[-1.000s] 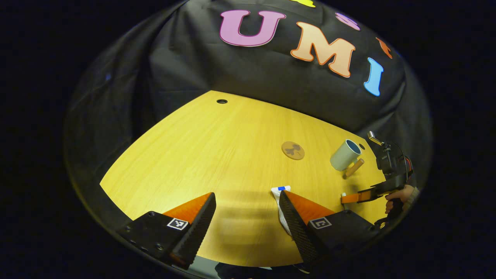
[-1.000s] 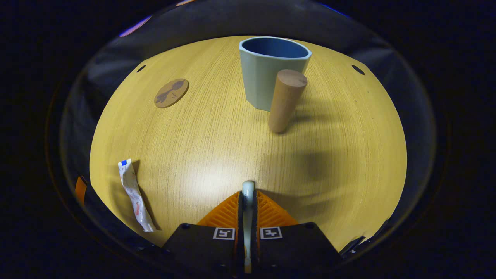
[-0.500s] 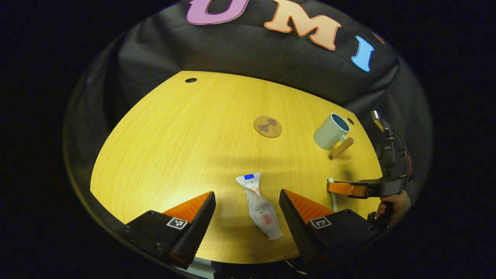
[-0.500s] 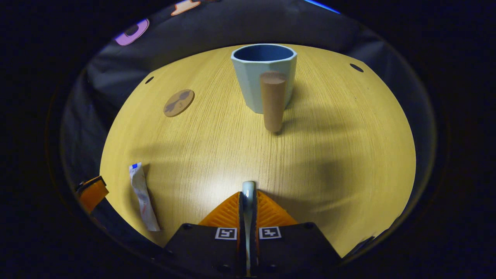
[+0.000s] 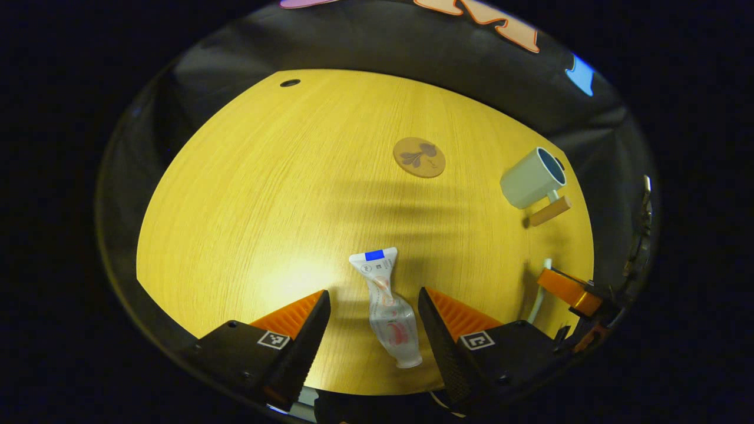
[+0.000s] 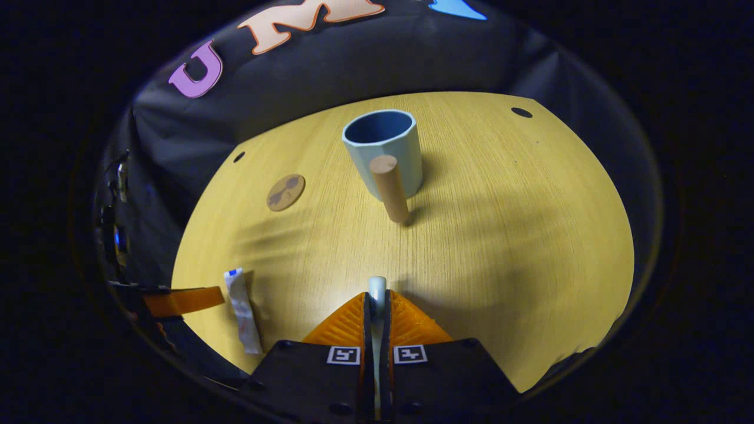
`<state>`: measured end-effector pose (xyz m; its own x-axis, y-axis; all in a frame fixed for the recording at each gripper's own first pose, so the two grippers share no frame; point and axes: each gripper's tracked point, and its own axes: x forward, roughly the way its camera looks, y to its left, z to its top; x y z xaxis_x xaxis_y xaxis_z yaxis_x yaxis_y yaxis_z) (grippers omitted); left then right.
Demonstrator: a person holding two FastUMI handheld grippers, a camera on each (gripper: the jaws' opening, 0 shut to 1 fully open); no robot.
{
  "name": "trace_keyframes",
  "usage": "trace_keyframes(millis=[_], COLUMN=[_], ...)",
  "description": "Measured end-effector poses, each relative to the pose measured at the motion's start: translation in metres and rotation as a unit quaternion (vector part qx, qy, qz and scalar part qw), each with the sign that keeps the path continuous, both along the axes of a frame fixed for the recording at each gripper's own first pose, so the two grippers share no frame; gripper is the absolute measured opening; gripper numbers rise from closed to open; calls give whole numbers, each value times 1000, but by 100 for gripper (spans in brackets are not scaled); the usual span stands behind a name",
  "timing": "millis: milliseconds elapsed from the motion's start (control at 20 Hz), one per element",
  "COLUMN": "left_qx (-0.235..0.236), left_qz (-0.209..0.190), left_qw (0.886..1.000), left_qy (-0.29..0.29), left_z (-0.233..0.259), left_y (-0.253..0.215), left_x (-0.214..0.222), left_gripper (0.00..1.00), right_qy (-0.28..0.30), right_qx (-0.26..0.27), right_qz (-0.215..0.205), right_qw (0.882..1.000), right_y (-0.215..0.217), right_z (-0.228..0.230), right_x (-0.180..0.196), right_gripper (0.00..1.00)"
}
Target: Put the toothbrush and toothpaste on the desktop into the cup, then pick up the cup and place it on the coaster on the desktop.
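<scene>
Yellow wood-grain desktop (image 5: 247,194) under black cloth walls. In the left gripper view, left gripper (image 5: 372,321) spread wide, low over the near edge of the desktop, straddling the toothpaste (image 5: 386,303); tube flat on the wood between the two fingers, touching neither (blue-marked end pointing away from the gripper). Ahead and slightly right, well apart: round brown coaster (image 5: 419,157). Farther right: pale cup (image 5: 528,178) upright on the desktop with a blue inside and a wooden handle (image 5: 549,211) toward the near side. At the far right, the right gripper (image 5: 545,281), with a pale toothbrush (image 5: 539,290) sticking out of it.

In the right gripper view, right gripper (image 6: 377,300) pressed together on the toothbrush (image 6: 377,288), pale tip poking out past the fingertips. Straight ahead, well apart: cup (image 6: 384,148), handle (image 6: 390,188) facing the gripper. Ahead to the left: coaster (image 6: 285,192). Near left: toothpaste (image 6: 242,310), just beside a finger (image 6: 182,300) of the left gripper.
</scene>
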<state>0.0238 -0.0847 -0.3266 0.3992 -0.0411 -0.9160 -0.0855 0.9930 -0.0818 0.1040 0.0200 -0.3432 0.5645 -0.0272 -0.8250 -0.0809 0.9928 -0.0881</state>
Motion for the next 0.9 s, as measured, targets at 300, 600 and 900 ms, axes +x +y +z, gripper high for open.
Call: trace_keyframes(millis=[300,600,900], left_qx=[8,13,11], left_qz=[14,6,7], left_qw=[999,997,994], left_qy=[45,82,109], left_z=[-17,-31,-44], left_y=[1,-5,-9], left_x=[3,7,3], left_gripper=[74,51,39], right_qy=[-37,-73,-120], right_qx=[45,60,48], right_qz=[11,14,24], right_qw=[998,995,991], right_y=[17,17,7], right_z=[37,59,83], right_x=[-5,4,22], right_gripper=[6,6,6])
